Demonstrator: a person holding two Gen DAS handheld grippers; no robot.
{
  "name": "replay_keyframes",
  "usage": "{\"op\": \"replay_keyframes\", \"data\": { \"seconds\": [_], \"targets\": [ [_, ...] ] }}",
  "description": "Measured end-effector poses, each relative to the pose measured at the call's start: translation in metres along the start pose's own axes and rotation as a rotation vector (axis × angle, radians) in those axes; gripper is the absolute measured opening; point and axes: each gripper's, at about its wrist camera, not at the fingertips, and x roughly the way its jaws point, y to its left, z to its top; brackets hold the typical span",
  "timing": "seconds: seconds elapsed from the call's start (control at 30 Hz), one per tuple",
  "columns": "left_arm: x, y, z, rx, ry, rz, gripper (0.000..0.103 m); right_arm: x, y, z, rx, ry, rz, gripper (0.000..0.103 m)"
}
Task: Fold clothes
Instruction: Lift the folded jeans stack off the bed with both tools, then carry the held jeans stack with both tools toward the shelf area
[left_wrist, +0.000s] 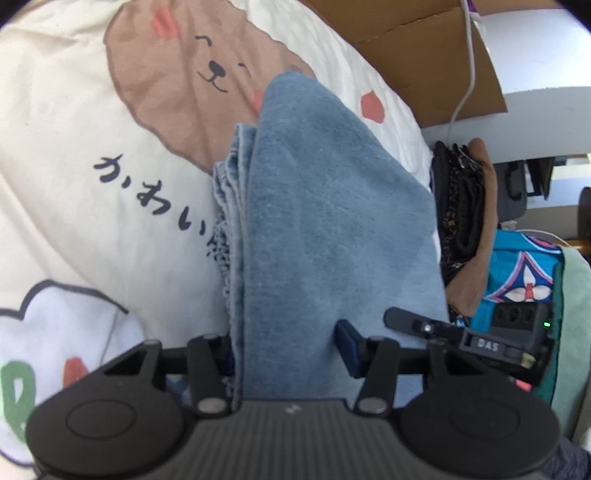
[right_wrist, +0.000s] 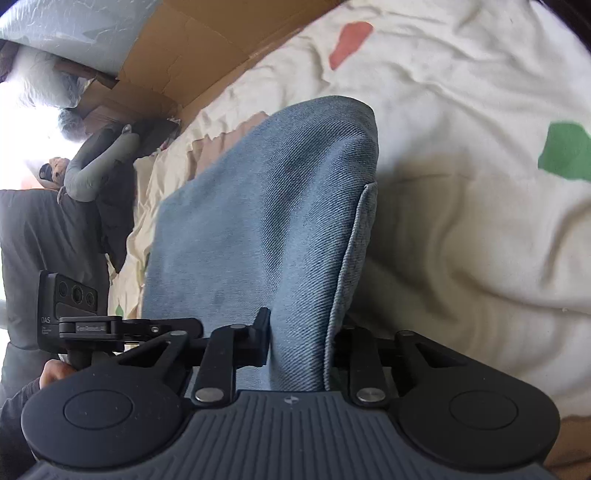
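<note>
- The jeans (left_wrist: 332, 221) lie folded lengthwise on the bed (left_wrist: 66, 184), over its cream cover with the bear print, running away from both cameras toward the far edge, where a cardboard box (left_wrist: 424, 48) stands.
- The left tool (left_wrist: 284, 354) has the near end of the denim between its fingers. One blue pad sits against the cloth's right side; the other finger is hidden behind the fabric, so I cannot tell whether it truly pinches.
- The right tool (right_wrist: 299, 343) is pressed together on a thick fold of the jeans, cloth bunched between its fingers and rising clear of the cover.
- Judged step: lifting the near end to carry it over the far end and halve the length.
- To do it well, I would secure the left grip before lifting further; otherwise that side may slip and the fold will skew.
- Keep both tools level with each other and equally far apart, so the near hem stays straight.
- Carry the end toward the far edge and lay it down with the side edges matched.
- The frayed layers (left_wrist: 225, 206) showing on the denim's left side may spill out; keep them tucked under.
</note>
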Motion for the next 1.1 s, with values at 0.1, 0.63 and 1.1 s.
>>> {"op": "replay_keyframes", "data": {
  "seconds": [0.1,0.63,1.1],
  "targets": [
    [-0.007,-0.008,0.001,-0.012,0.010,0.033,0.052,-0.011,0.011,-0.001,-0.008,-0.006,0.011,0.021],
    [-0.080,-0.072,0.000,0.046,-0.042,0.068,0.051,-0.083,0.064,0.011,-0.005,-0.071,0.071,0.021],
    [-0.157,-0.168,-0.004,0.122,-0.137,0.065,0.051,-0.178,0.139,0.027,-0.100,-0.164,0.105,0.022]
  ]
}}
